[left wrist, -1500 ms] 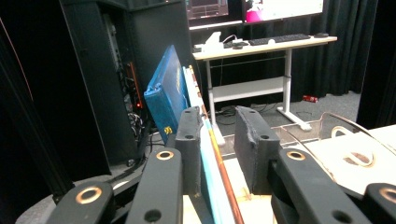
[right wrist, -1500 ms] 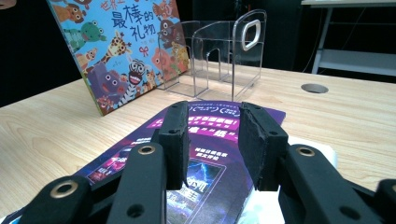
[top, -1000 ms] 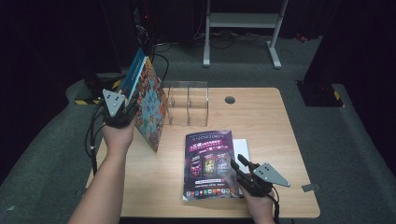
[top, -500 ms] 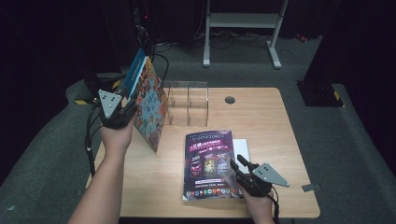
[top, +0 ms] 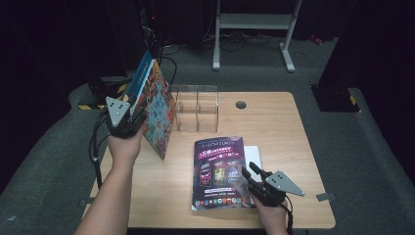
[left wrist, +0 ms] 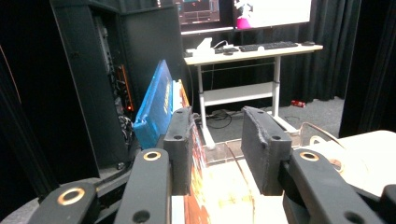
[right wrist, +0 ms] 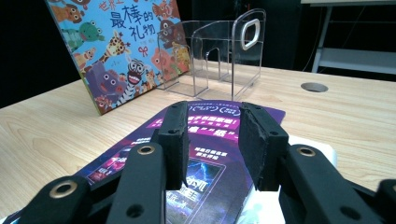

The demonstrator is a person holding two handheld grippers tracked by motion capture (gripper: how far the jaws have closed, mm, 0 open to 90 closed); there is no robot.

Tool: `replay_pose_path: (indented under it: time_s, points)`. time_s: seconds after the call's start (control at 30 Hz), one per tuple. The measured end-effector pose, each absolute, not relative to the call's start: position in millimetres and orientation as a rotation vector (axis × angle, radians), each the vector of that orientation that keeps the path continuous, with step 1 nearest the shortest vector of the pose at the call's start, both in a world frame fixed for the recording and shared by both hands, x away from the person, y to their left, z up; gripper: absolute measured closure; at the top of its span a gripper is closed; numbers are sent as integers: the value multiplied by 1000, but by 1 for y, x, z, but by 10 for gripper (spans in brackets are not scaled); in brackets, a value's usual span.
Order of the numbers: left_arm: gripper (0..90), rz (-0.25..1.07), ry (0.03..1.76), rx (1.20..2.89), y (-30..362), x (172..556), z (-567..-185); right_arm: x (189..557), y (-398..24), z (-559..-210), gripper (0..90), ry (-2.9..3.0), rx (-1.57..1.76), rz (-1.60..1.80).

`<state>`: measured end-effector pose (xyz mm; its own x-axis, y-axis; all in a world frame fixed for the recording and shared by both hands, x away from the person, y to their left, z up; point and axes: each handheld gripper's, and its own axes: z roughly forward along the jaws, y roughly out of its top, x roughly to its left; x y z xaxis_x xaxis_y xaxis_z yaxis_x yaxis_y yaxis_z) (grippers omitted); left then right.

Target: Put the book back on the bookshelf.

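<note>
Here, at a wooden table (top: pixel 274 122), a person is sorting books into a clear acrylic book stand (top: pixel 197 108), the landmark for everything else. The left gripper (top: pixel 134 105) is clenching a colourful picture book (top: pixel 157 110) together with a blue book (top: pixel 141 73), holding the pair upright and tilted just left of the stand, apparently so they can be slid into one of its slots spine-first. The left forearm is reaching forward with the wrist raised, the gripper pointing away from the person. In front of the stand, a purple magazine (top: pixel 219 169) is lying flat on a white book (top: pixel 253 155). The right gripper (top: pixel 248 172) is resting low over the magazine's right edge, its jaws parted and grasping nothing, seemingly steadying the stack or waiting its turn.
</note>
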<state>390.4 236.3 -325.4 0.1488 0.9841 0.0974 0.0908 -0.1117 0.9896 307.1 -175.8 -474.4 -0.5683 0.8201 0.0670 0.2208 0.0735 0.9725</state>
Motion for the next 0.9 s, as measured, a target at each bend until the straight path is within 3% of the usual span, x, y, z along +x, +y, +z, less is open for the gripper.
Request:
replay_pose_path:
  time_s: [0.9]
  points:
    - [633,1110,1145,1432,249,365,-343,307,-174,-476,629,1851,1027,1515]
